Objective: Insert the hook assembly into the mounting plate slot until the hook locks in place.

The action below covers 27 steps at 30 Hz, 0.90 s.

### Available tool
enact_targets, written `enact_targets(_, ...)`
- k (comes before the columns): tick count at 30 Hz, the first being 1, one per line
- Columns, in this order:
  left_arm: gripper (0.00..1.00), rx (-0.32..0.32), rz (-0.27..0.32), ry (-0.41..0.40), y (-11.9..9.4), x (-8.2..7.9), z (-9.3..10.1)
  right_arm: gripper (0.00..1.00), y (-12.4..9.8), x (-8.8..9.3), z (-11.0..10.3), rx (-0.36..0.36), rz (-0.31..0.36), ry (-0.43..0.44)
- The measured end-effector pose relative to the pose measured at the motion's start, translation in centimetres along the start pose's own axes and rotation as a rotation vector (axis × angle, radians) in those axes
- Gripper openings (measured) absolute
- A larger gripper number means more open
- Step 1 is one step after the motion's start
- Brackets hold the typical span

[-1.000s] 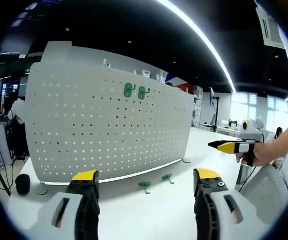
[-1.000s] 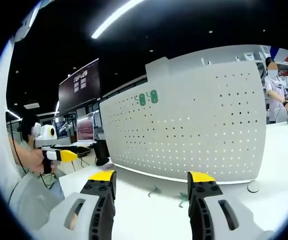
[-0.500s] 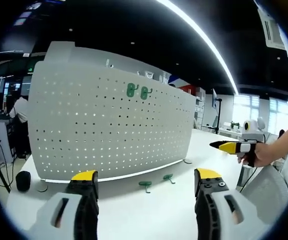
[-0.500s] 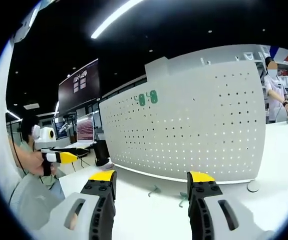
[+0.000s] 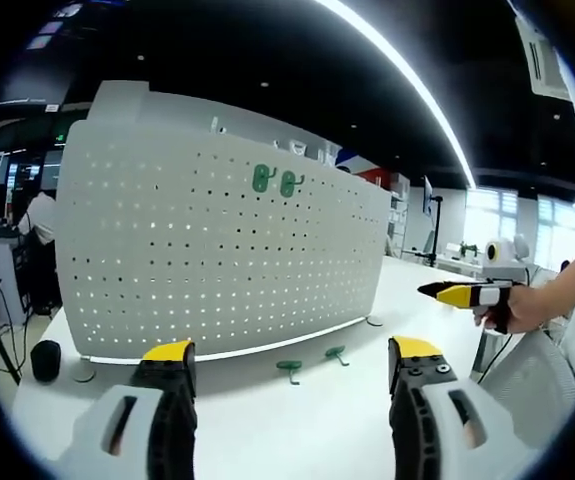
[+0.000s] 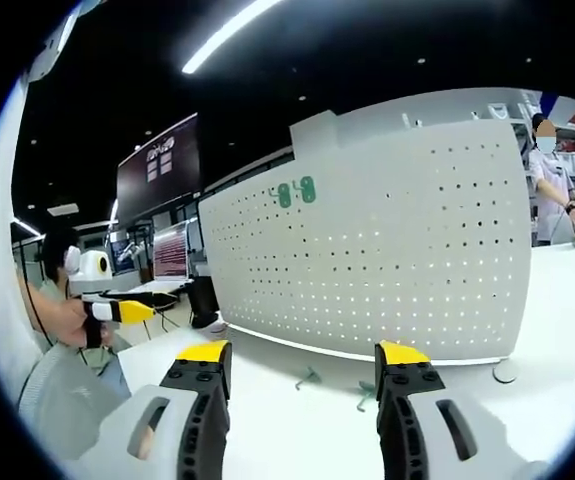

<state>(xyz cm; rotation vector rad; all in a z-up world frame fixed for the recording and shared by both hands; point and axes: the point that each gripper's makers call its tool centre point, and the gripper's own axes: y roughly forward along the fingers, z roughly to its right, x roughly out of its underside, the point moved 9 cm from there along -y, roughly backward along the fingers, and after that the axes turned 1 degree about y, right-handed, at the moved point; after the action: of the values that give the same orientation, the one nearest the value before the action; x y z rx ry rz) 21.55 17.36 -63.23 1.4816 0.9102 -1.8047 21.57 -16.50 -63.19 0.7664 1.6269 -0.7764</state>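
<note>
No containers in sight. A white pegboard is standing upright on a white table, filling the middle of the left gripper view; in the right gripper view the same pegboard is sitting centre-right.

Two green hooks are hanging side by side in the board's upper rows, above centre in the left gripper view, and at upper centre-left of the board in the right gripper view. Two more loose green hooks are lying on the table just in front of the board's lower edge, low centre of frame, near each other but apart. In the right gripper view the loose pair is lying between the jaws. Count: four hooks, two mounted, two loose.

The left gripper is hovering at bottom centre, jaws spread wide, holding nothing. The right gripper is likewise wide and carrying nothing; it is also showing at the right edge of the left gripper view, held in a hand.

Room: dark ceiling with a long light strip, a dark wall screen at left of the right gripper view, a person standing at the far right.
</note>
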Motion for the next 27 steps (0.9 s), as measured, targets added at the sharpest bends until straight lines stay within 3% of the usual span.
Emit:
enact_targets(6, 0.81, 0.0, 0.007, 0.001, 0.6, -0.7, -0.2, 0.56, 0.1, 0.2, 0.0, 0.002, -0.012, -0.003)
enact_targets(10, 0.81, 0.034, -0.005, 0.032, 1.7, -1.2, -0.1, 0.56, 0.1, 0.2, -0.1, 0.0, -0.018, -0.011)
enact_targets(18, 0.81, 0.079, -0.078, 0.096, 3.4, -2.1, -0.8, 0.56, 0.2, 0.5, 0.0, 0.009, -0.05, -0.032)
enact_targets(27, 0.82, 0.159, -0.166, 0.144, 5.1, -1.8, -0.7, 0.54, 0.6, 1.2, -0.2, 0.01, -0.113, -0.089)
